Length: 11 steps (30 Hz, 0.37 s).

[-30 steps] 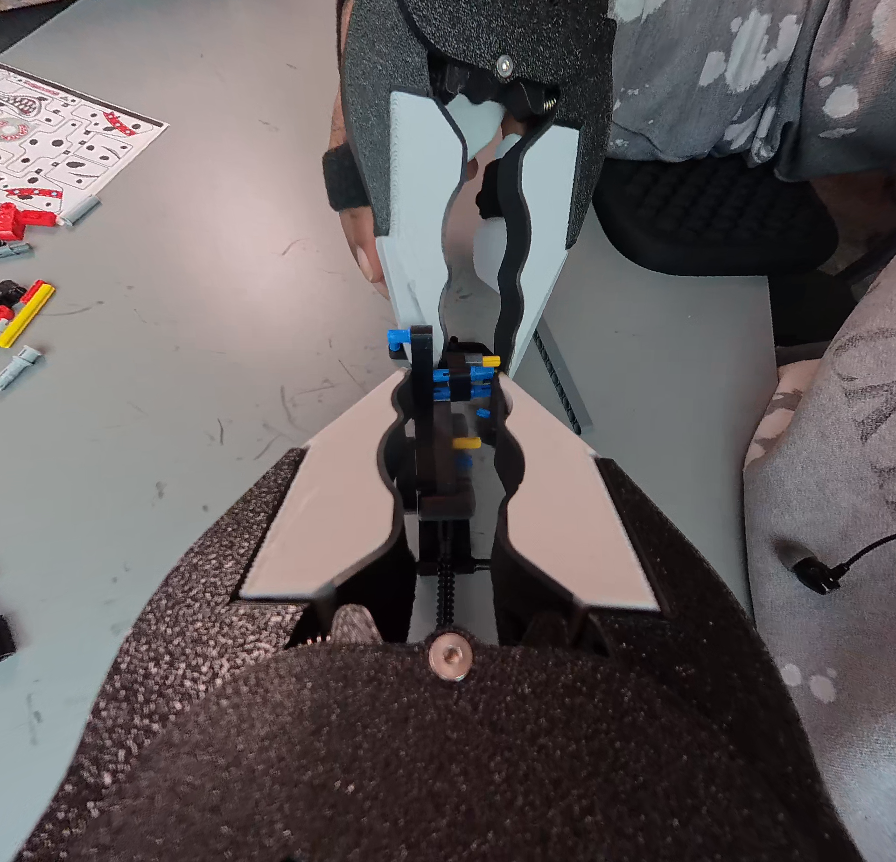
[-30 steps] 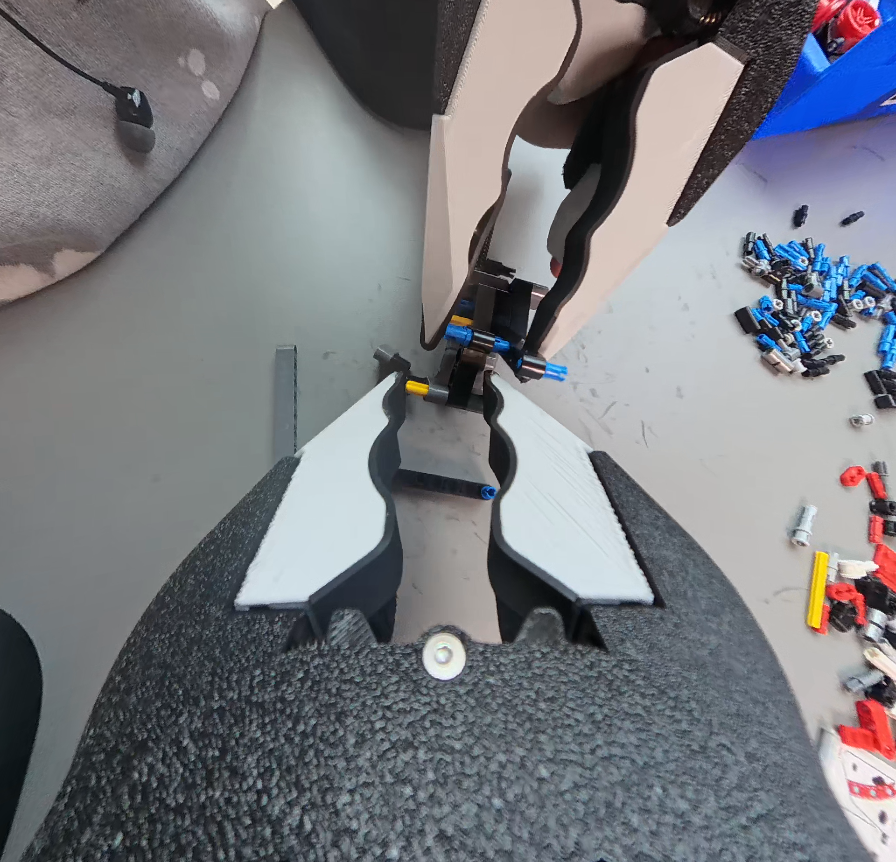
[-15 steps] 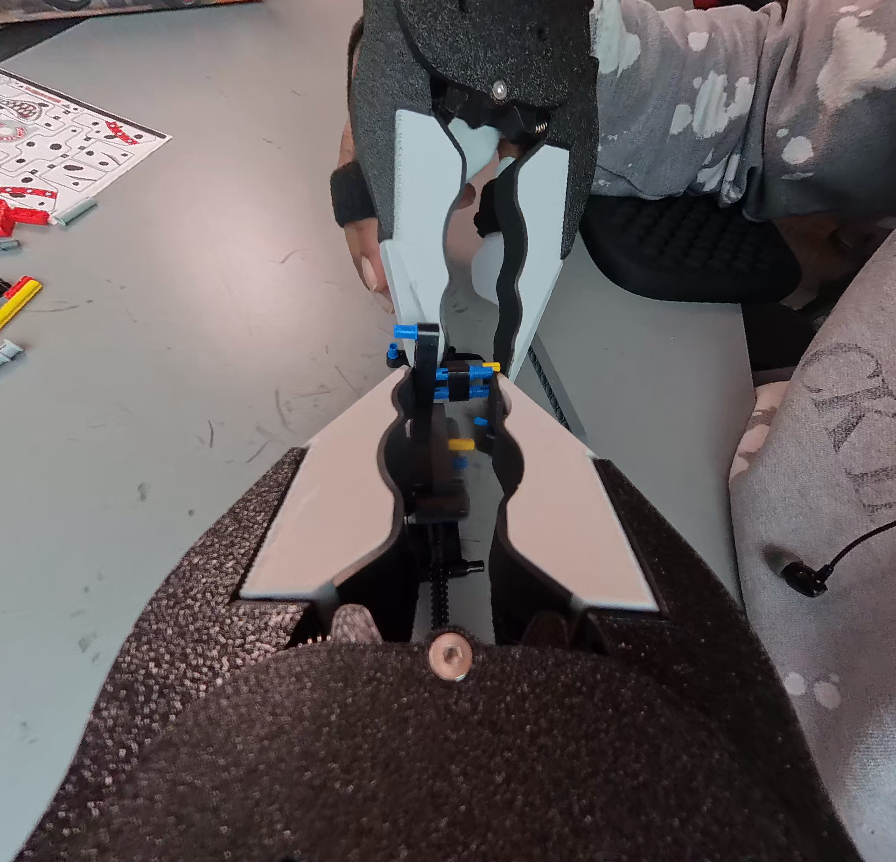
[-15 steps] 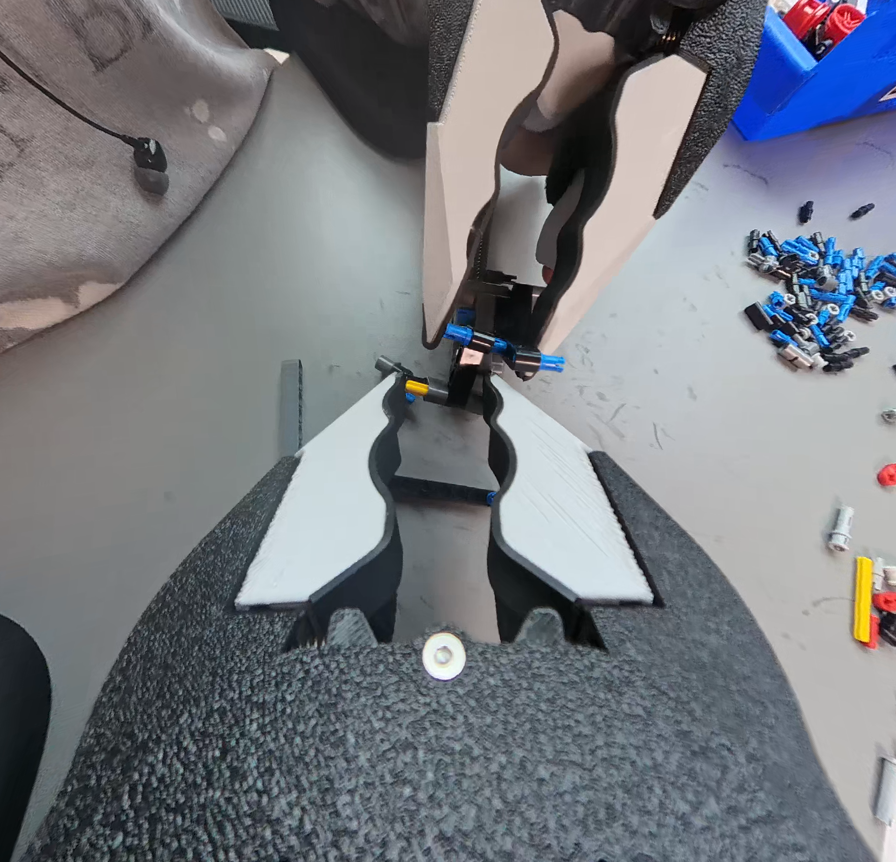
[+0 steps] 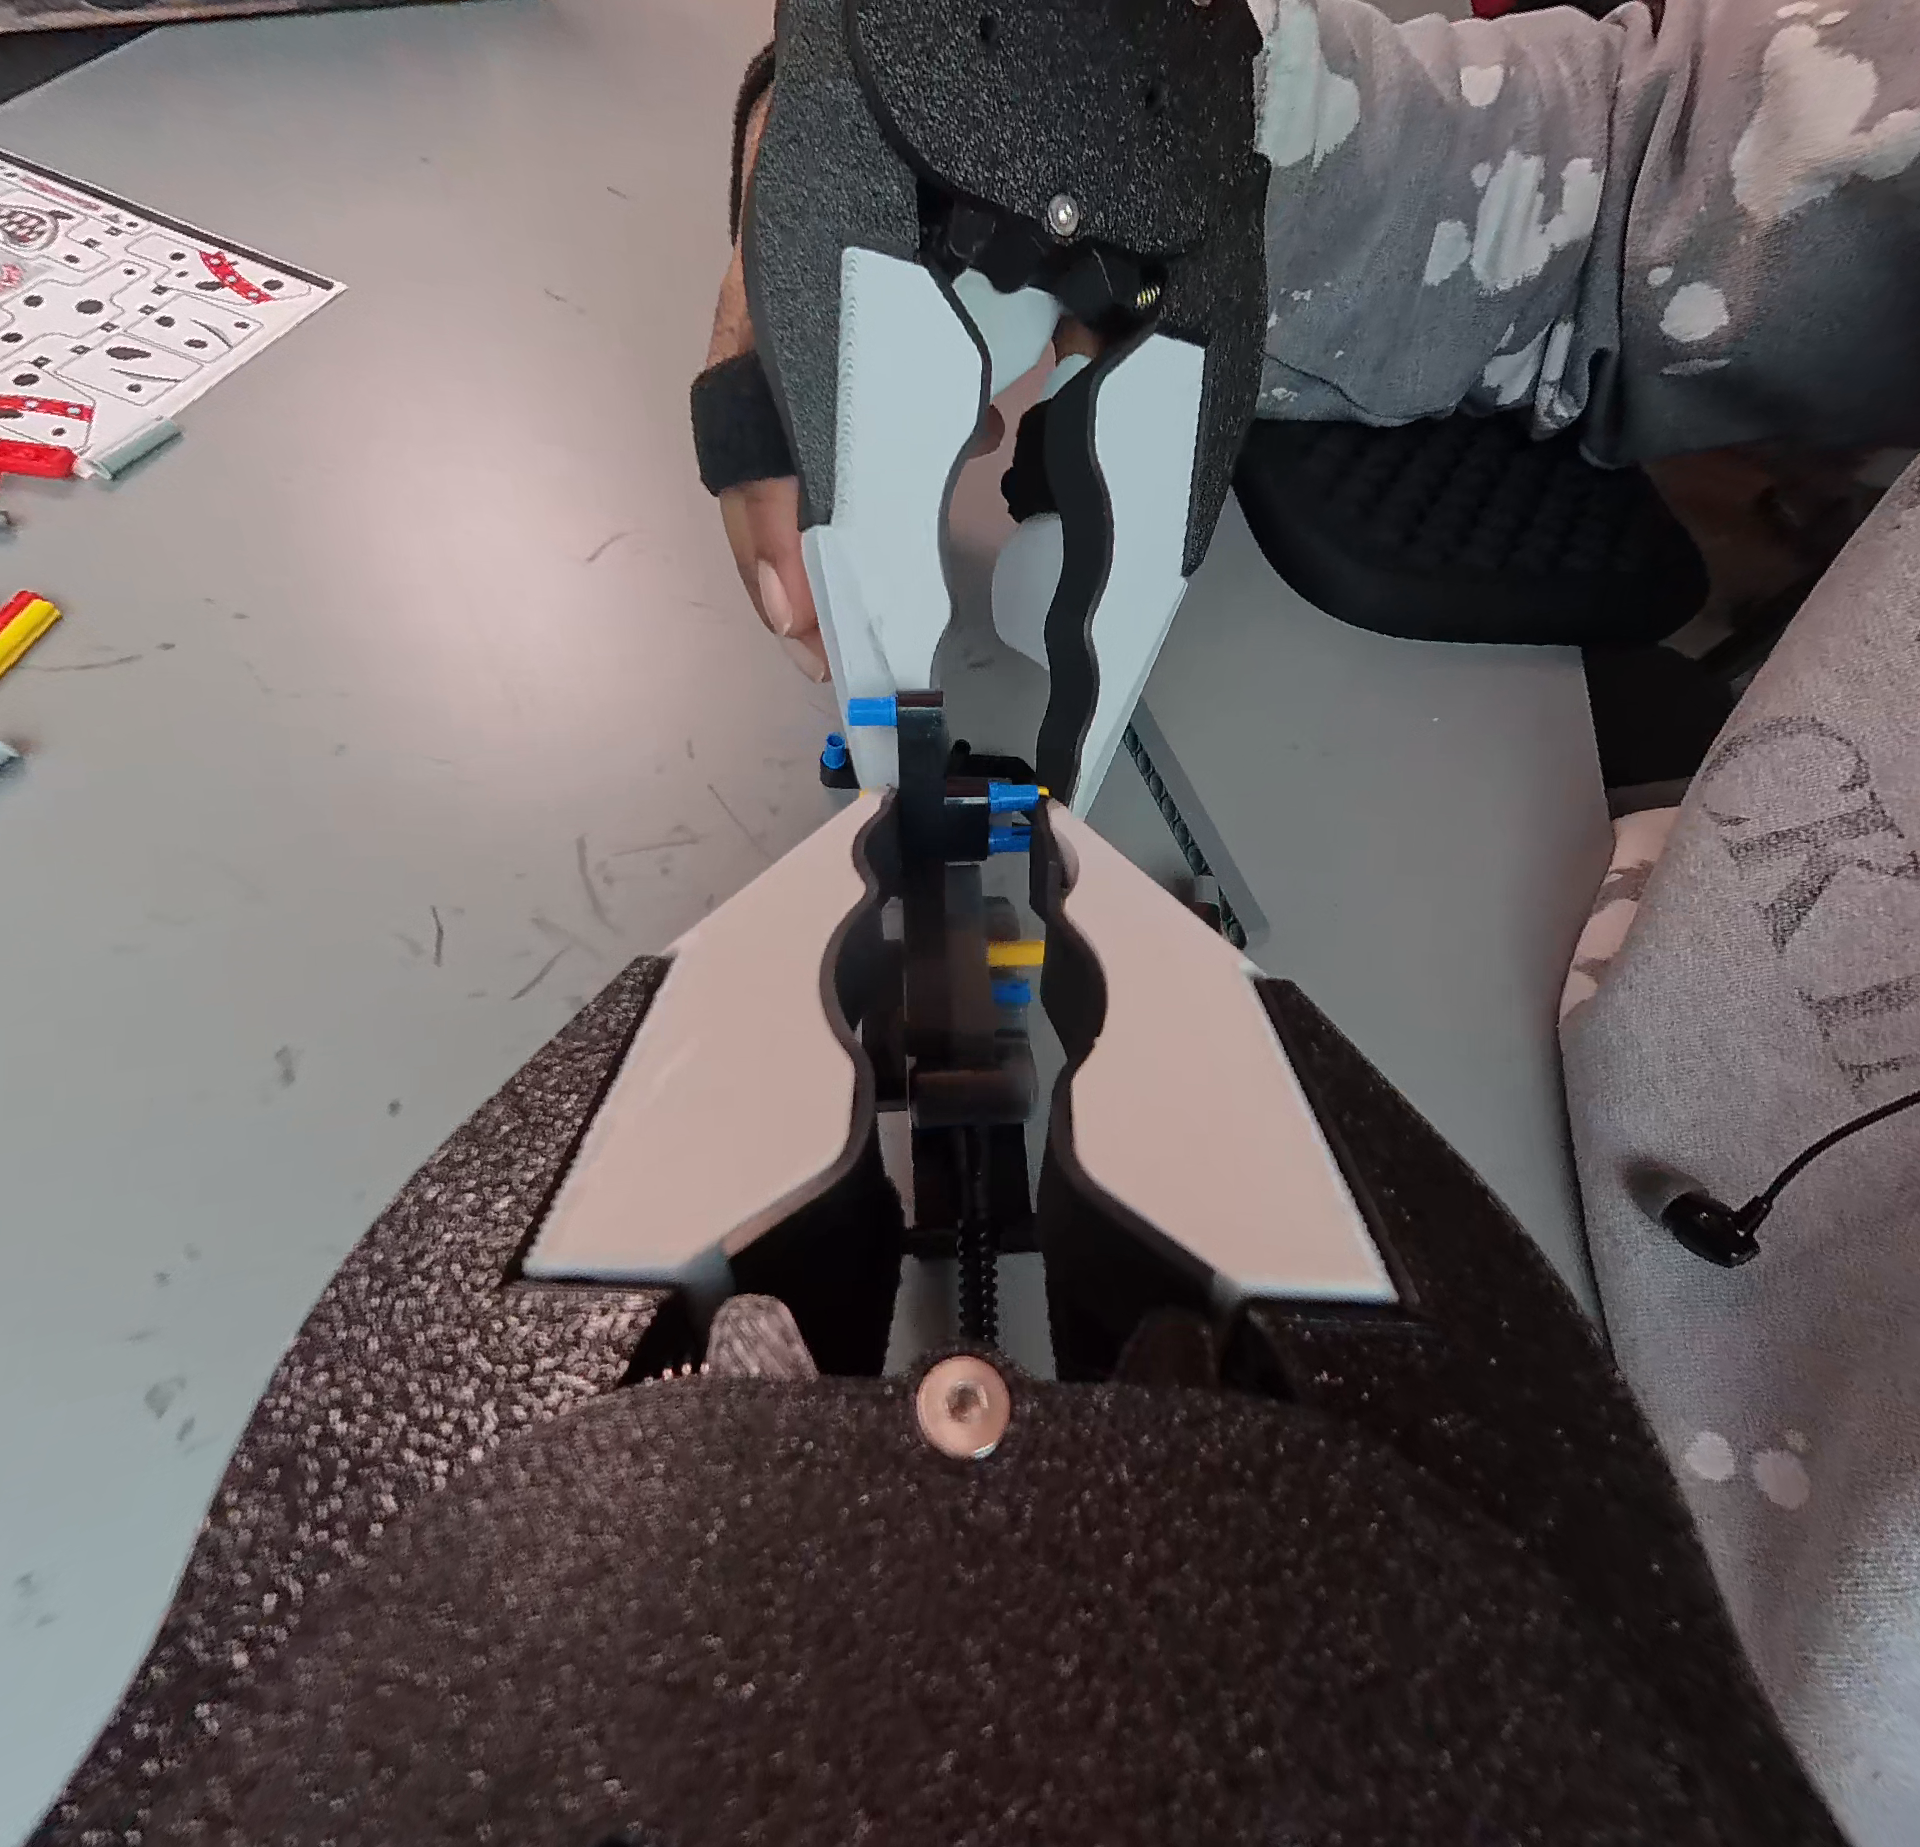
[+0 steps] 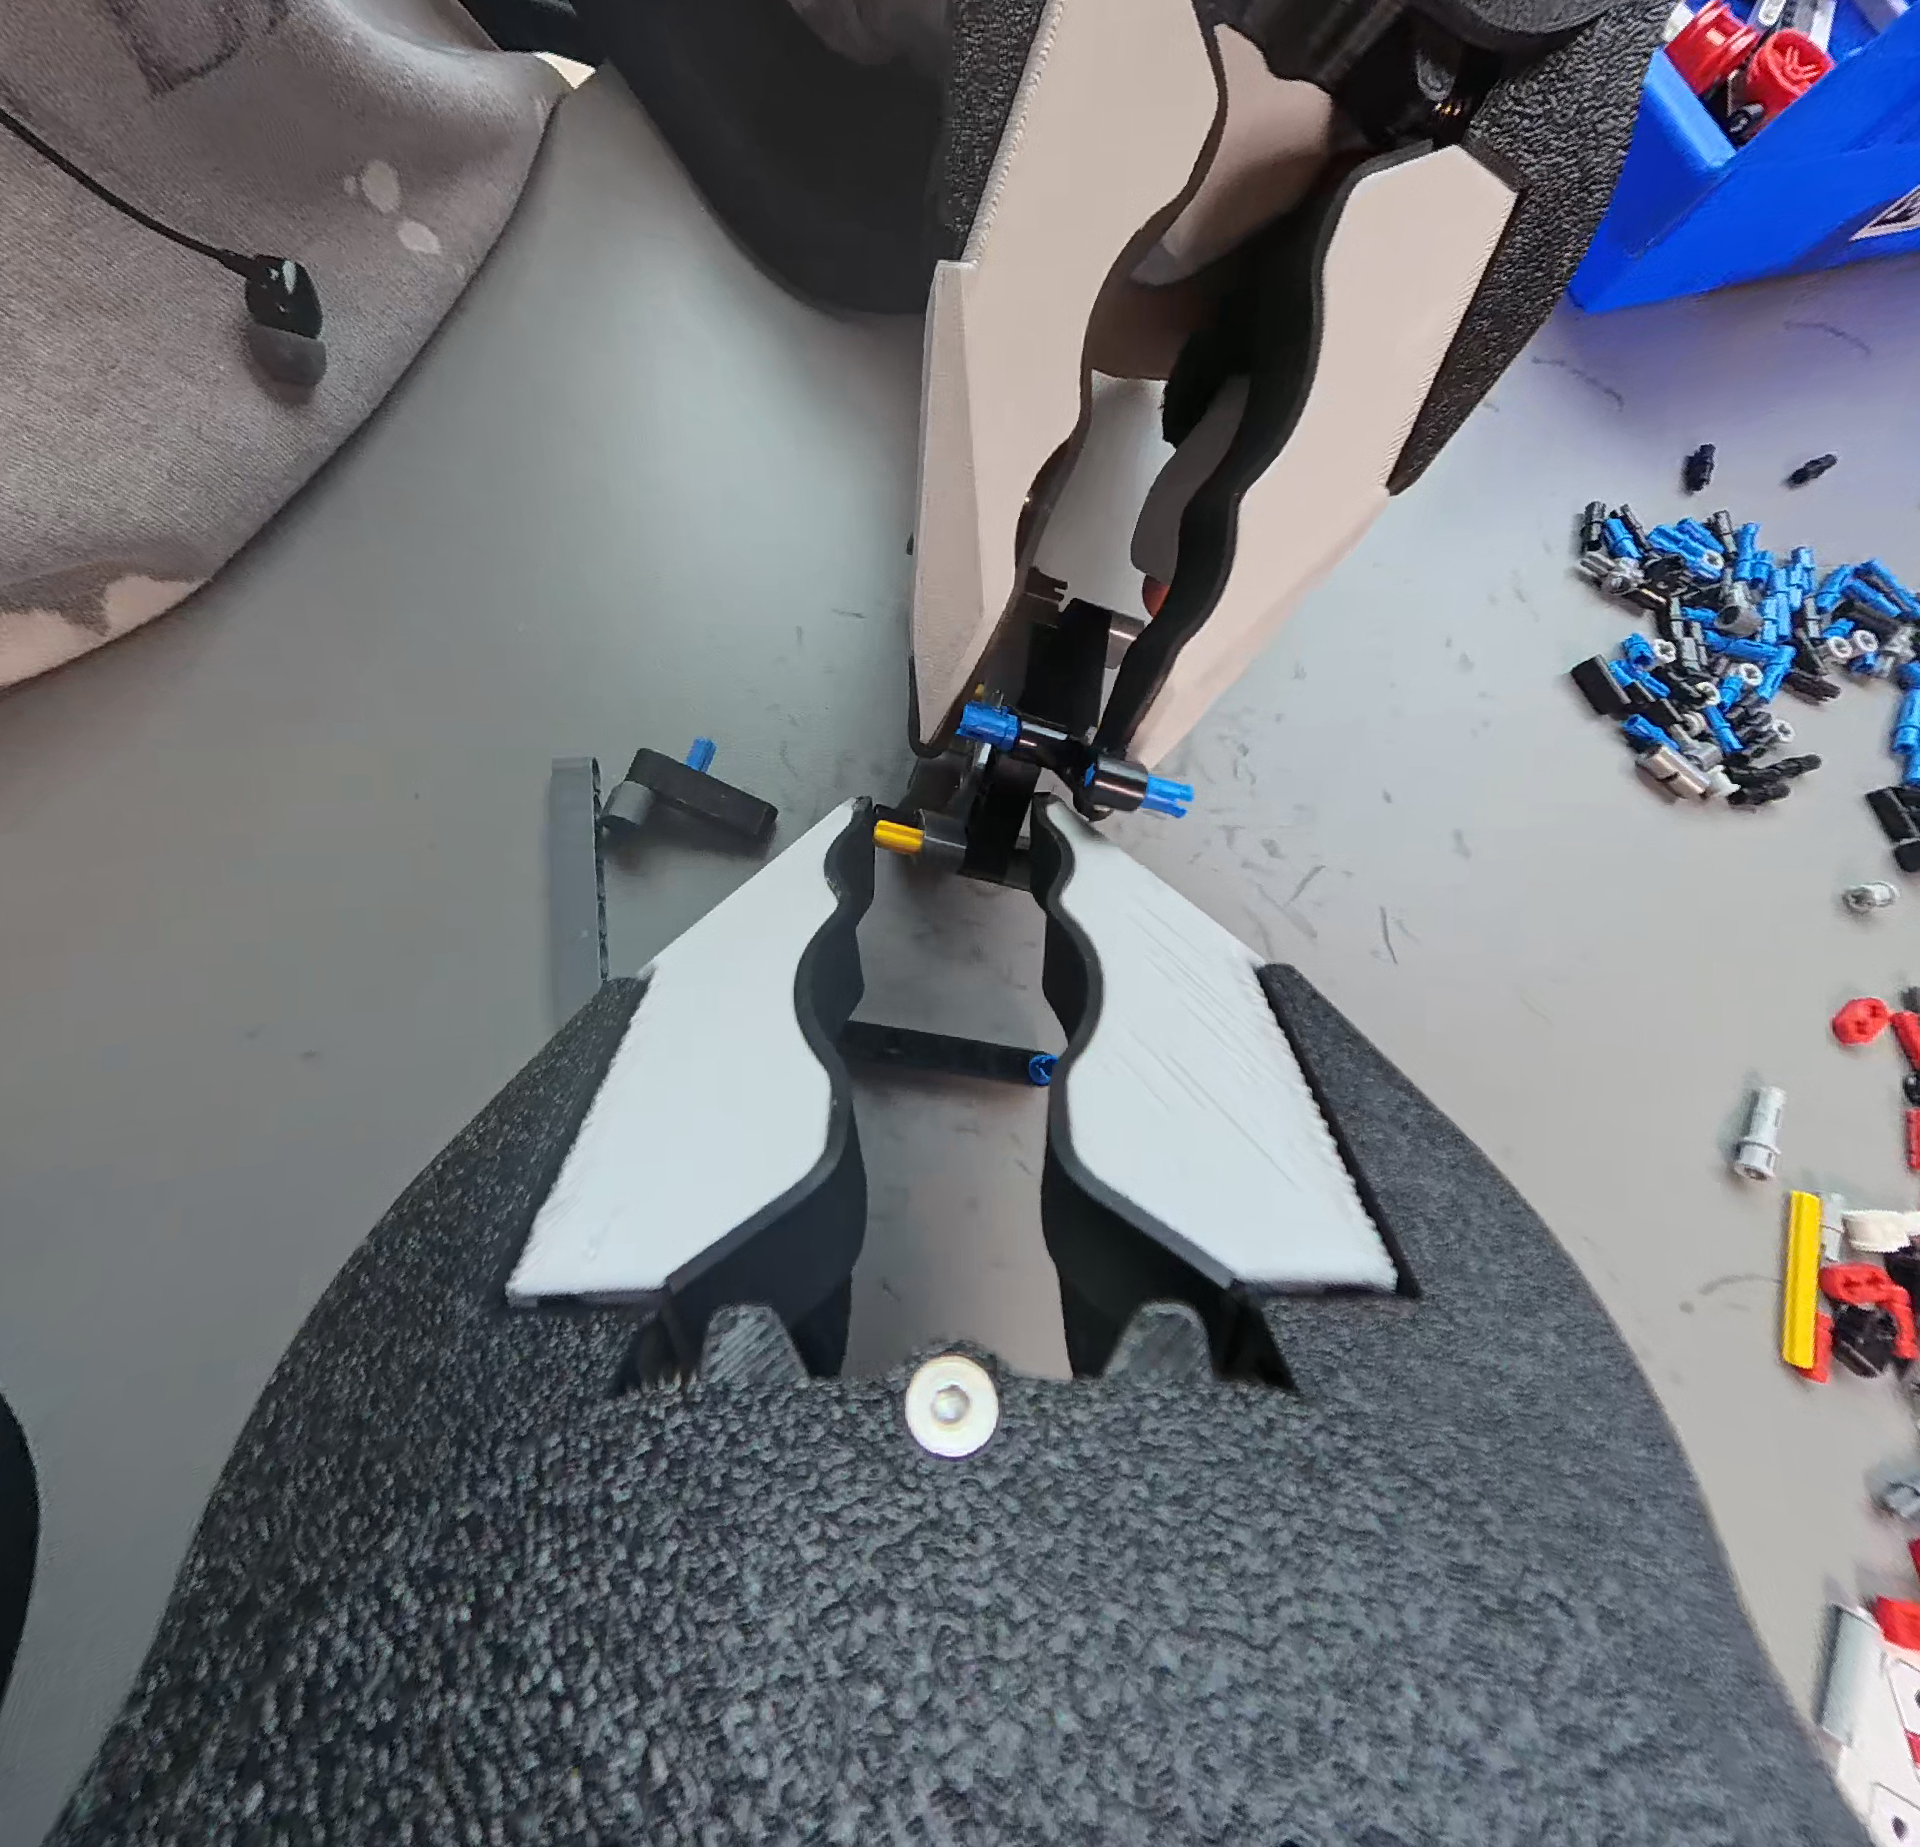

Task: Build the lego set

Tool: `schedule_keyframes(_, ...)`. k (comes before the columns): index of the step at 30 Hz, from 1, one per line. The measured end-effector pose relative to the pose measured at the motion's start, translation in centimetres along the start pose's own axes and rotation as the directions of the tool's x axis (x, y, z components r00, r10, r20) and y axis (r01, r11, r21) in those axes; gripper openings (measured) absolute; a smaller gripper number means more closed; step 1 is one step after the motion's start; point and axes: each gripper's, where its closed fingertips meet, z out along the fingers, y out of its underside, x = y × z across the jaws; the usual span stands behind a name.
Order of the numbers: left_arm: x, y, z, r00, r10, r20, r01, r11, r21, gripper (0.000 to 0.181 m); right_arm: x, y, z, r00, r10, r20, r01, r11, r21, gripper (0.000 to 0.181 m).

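A small black lego assembly (image 5: 940, 966) with blue and yellow pins hangs above the grey table between both grippers. My left gripper (image 5: 966, 810) is shut on it, and the black beam runs down between its fingers. My right gripper (image 6: 951, 826) comes from the opposite side, tip to tip. It is closed across the assembly's (image 6: 1003, 800) near end, one finger on the yellow pin (image 6: 894, 836) and the other on the black part. The right gripper also shows in the left wrist view (image 5: 977, 789), and the left gripper in the right wrist view (image 6: 1034, 748).
A small black piece with a blue pin (image 6: 691, 789), a grey beam (image 6: 571, 883) and a black beam (image 6: 935, 1049) lie on the table below. A pile of blue and black pins (image 6: 1745, 644), red and yellow parts (image 6: 1849, 1298) and a blue bin (image 6: 1766, 166) lie right. An instruction sheet (image 5: 114, 311) lies far left.
Both grippers keep their hold and have tilted together, so more of the sleeve and box show. The small black piece with the blue pin now lies clear of the right gripper's finger.
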Motion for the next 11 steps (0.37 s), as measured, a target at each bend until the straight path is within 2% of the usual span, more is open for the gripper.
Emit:
schedule_keyframes(1,0.1,0.0,0.0,1.000,0.016,0.002,-0.016,1.000,-0.002,0.024,0.0,0.0,0.1,1.000,0.001,-0.004,-0.001,1.000,0.000,0.030)
schedule_keyframes(3,0.2,0.1,-0.1,0.998,0.065,0.000,-0.065,0.998,-0.010,0.025,-0.1,0.0,0.1,1.000,0.006,-0.010,-0.006,1.000,0.002,0.031)
schedule_keyframes(6,0.0,0.0,-0.3,0.998,0.062,-0.011,-0.062,0.998,0.009,0.026,0.1,-0.1,-0.2,0.999,0.029,-0.038,-0.029,1.000,-0.007,0.038)
schedule_keyframes(8,-0.1,0.2,-0.8,0.997,0.078,0.002,-0.078,0.997,-0.005,0.044,0.0,0.0,-0.6,0.998,0.054,-0.041,-0.054,0.998,-0.011,0.041)
schedule_keyframes(11,-0.3,0.2,-2.0,0.998,0.064,0.022,-0.064,0.998,-0.014,0.054,0.2,0.2,-1.5,0.993,0.090,-0.080,-0.090,0.996,-0.004,0.048)
